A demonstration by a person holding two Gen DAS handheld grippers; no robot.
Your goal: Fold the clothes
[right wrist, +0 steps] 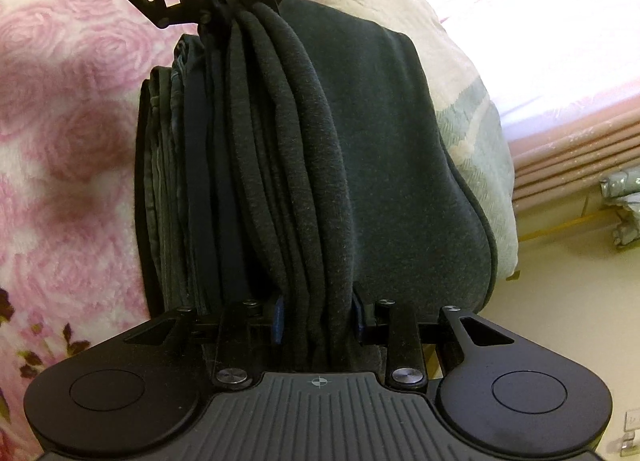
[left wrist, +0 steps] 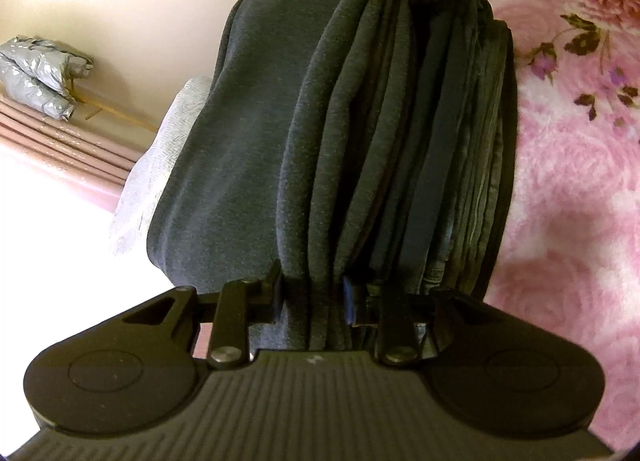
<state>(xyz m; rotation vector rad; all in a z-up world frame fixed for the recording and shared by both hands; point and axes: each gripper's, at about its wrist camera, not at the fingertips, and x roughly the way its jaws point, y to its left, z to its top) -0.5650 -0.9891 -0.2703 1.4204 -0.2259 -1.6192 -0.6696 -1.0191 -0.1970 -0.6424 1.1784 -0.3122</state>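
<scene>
Both grippers clamp opposite ends of a folded stack of dark clothes (left wrist: 360, 133): the left gripper (left wrist: 316, 293) pinches several grey layers between narrowed jaws, the right gripper (right wrist: 318, 319) likewise (blue pads pressed into fabric). Beyond the jaws, the stack rests on a pink floral blanket (left wrist: 568, 165).

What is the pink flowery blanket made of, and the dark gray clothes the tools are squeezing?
The pink blanket looks like soft plush fleece: fuzzy pile with a raised rose pattern. The dark gray clothes look like matte knit jersey or sweatshirt fabric, finely flecked, in thick rounded folds.
</scene>
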